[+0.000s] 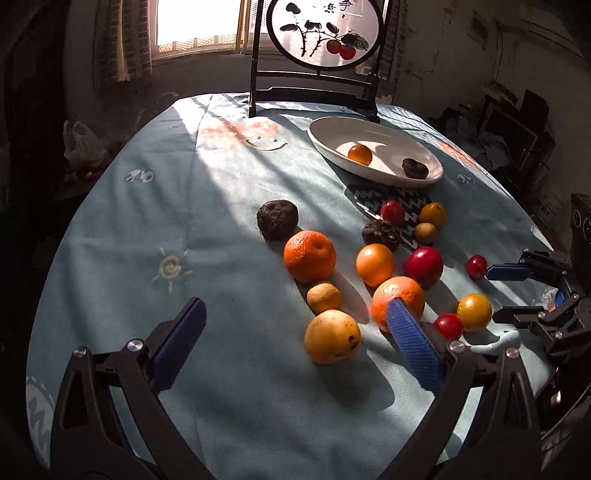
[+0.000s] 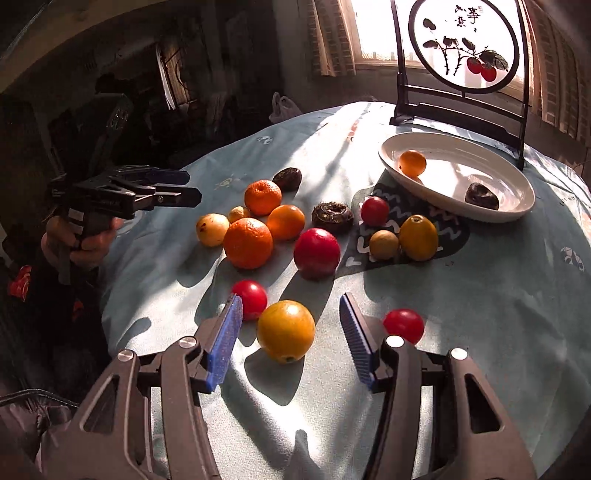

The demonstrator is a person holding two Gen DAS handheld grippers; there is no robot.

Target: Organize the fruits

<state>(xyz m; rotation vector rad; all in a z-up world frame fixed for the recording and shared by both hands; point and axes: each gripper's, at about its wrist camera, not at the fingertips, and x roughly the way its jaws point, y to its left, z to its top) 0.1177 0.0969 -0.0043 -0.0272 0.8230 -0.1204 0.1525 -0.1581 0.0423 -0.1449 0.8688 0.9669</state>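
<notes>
Fruit scattered below the white dish

Right gripper [image 2: 291,328] hangs low over the table with its blue pads spread wide; a yellow-orange fruit [image 2: 285,330] sits on the cloth between them, touching neither. Left gripper [image 1: 295,343] is also spread wide and holds nothing, hovering over a pale yellow fruit [image 1: 331,336].

White dish [image 2: 513,216] stands at the far side of the blue tablecloth [image 1: 221,369], in front of a round painted screen [image 1: 325,31]. Inside the dish lie a small orange fruit [image 2: 412,163] and a dark wrinkled one [image 2: 481,196]. All other fruit lies on the cloth nearer than the dish: a large red one [image 2: 317,252], two rough-skinned oranges and several small red ones among them.
</notes>
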